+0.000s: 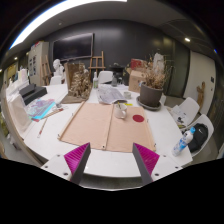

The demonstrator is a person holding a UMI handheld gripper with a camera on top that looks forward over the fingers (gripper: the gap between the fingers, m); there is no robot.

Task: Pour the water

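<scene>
My gripper (112,160) is open, its two magenta pads (78,157) wide apart with only bare white tabletop between them. It hovers at the near edge of a white table (112,168). Well beyond the fingers, on a tan mat (100,125), stands a small glass cup (120,108) beside a red coaster (138,118). A plastic water bottle (181,143) with a blue label stands at the table's right edge, far off to the right of the fingers.
A dark pot with dried plants (152,92) sits at the back right. Papers and a book (45,108) lie on the left side, a brown sculpture (80,82) further back. White chairs (187,110) ring the table.
</scene>
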